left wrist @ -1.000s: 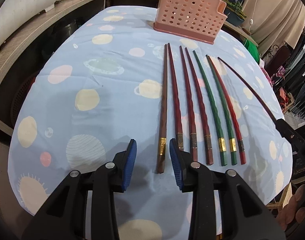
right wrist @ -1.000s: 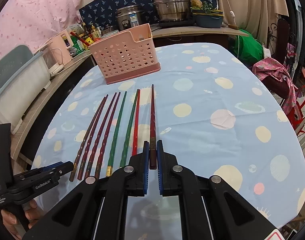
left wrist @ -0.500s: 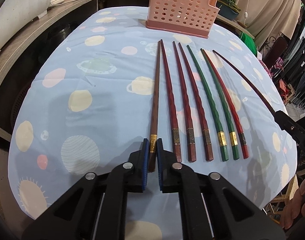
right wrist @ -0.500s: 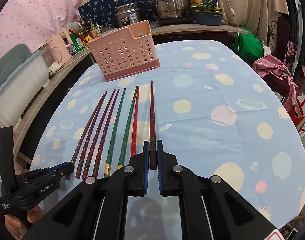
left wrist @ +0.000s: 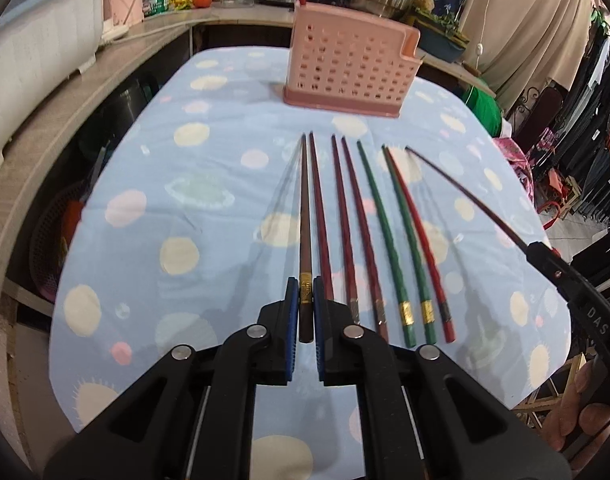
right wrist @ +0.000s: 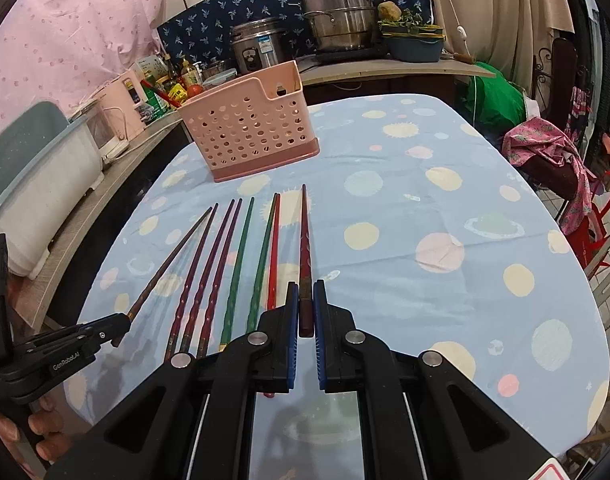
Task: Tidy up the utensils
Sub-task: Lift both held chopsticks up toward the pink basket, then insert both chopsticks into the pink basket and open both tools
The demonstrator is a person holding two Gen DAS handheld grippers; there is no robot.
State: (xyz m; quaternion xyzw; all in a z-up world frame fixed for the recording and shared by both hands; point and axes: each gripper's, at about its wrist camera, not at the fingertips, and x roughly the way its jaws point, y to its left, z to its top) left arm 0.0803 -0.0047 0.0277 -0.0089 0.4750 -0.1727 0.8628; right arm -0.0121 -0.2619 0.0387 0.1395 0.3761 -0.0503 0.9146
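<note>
Several chopsticks lie in a row on the blue spotted tablecloth [left wrist: 209, 184]. My left gripper [left wrist: 305, 300] is shut on the thick end of a brown chopstick [left wrist: 303, 216] and holds it lifted above the cloth. My right gripper [right wrist: 304, 304] is shut on a dark red chopstick [right wrist: 305, 248], also lifted, seen at the right in the left wrist view [left wrist: 465, 196]. Red-brown chopsticks [left wrist: 345, 216], two green chopsticks [left wrist: 389, 228] and a bright red chopstick [left wrist: 421, 240] lie between them. A pink perforated utensil basket [left wrist: 349, 72] stands at the table's far end.
A wooden counter [left wrist: 65, 120] runs along the table's left side. Pots, a rice cooker [right wrist: 261, 48] and bottles stand on the counter behind the basket. A chair with pink cloth [right wrist: 553, 152] and clothes racks stand off the table's right edge.
My left gripper moved in from open, closed on the brown chopstick's thick end and lifted it off the cloth. My right gripper kept its dark red chopstick and rose slightly.
</note>
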